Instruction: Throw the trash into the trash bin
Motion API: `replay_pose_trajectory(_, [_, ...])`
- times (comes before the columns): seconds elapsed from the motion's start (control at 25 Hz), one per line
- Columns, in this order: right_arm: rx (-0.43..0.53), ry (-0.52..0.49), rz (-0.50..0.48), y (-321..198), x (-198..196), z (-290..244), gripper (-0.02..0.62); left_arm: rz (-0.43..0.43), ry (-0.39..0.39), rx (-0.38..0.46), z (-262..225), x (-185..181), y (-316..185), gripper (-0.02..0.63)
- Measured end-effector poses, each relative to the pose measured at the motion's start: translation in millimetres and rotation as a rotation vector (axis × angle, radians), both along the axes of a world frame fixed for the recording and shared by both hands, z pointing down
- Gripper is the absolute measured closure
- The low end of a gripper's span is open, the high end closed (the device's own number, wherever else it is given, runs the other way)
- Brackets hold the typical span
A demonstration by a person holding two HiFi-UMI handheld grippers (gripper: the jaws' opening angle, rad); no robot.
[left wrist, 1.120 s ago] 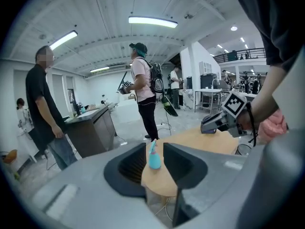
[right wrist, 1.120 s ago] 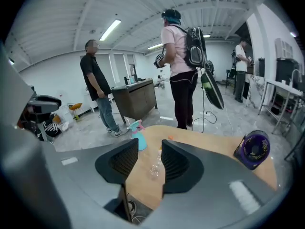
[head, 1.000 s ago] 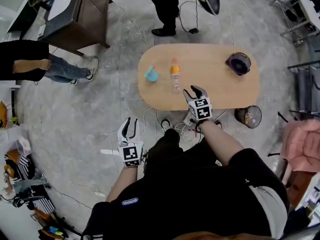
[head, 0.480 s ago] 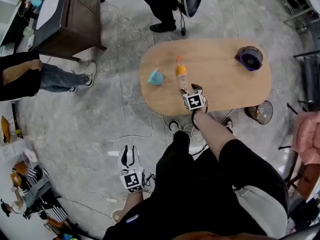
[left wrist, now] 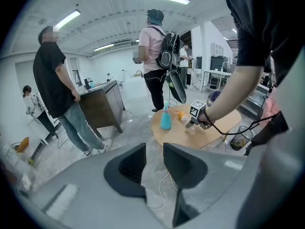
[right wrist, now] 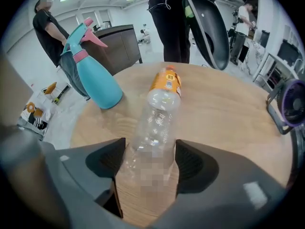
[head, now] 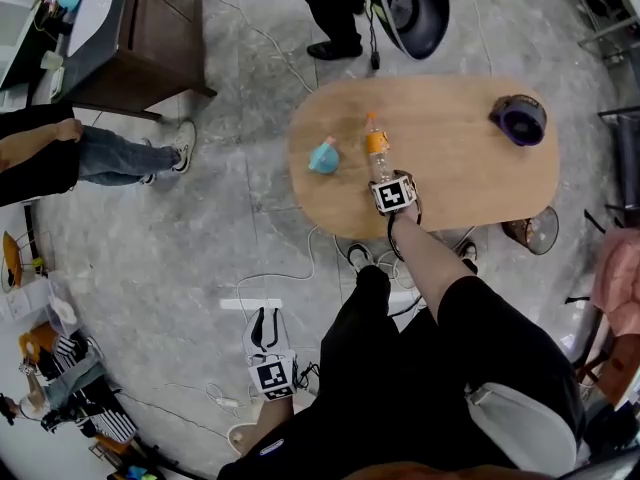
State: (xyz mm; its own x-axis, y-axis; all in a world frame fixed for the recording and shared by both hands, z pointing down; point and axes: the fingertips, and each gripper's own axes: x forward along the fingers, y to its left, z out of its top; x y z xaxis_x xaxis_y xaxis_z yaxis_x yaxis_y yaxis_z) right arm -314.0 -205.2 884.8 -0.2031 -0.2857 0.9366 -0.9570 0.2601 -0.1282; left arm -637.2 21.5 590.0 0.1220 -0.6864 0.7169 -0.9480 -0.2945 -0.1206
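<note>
Right tongs (right wrist: 149, 159) are down at the table (head: 470, 183) with the bottle (right wrist: 159, 113) sitting right between the jaws. They've just been opening up and they're apart now, one pad on each side of the clear body near its base. As far as I can see they aren't squeezing it. The bottle looks to be lying on its side on the wood, with its orange cap and orange label pointing away from me toward the far edge.

Just left of the bottle there's a teal sprayer (right wrist: 93, 78) standing upright with a pink trigger, near it but not touching. Over at the table's right end sits a purple round thing (head: 518, 120), well apart from the rest.

The bin (head: 528, 230) is on the floor, tucked by the table's near right edge. So the bottle isn't in it yet, and there's a good stretch of tabletop between the two.

Left tongs (head: 268, 320) hang low by my left leg over the concrete floor (head: 200, 228). Their jaws are a little apart with nothing in them, just floor and a white cable (left wrist: 159, 191) showing through the gap.

One person (head: 335, 8) stands at the far side of the table, and a second person (head: 110, 153) is off to the left.
</note>
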Motion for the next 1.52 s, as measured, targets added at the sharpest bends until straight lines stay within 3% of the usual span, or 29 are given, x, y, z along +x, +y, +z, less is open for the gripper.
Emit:
replay_pose_trajectory(0.16, [-0.037, 0.060, 0.009, 3.5, 22.0, -1.3, 0.254, -0.012, -0.002, 0.014, 1.8, 0.1, 5.0, 0.488])
replay_pose_trajectory(0.36, [0.024, -0.079, 0.029, 11.4, 17.9, -25.2, 0.258, -0.013, -0.003, -0.001, -3.0, -3.8, 7.3, 0.488])
replay_pose_trajectory(0.52, [0.079, -0.153, 0.021, 9.1, 25.7, -56.5, 0.258, -0.008, 0.003, 0.029, -3.1, 12.9, -10.3, 0.488])
replay_pose_trajectory(0.88, [0.136, -0.261, 0.060, 23.5, 69.6, -106.7, 0.261, 0.058, 0.000, 0.109, -43.9, 85.6, -40.9, 0.488])
replay_pose_trajectory(1.12, [0.179, -0.438, 0.156, 41.2, 91.7, -128.3, 0.262, 0.059, -0.030, 0.104, -43.3, 112.5, -21.6, 0.488])
replay_pose_trajectory(1.52, [0.261, -0.613, 0.253, 69.1, 189.0, -187.6, 0.262, 0.155, 0.000, 0.160, -64.0, 235.1, -23.0, 0.488])
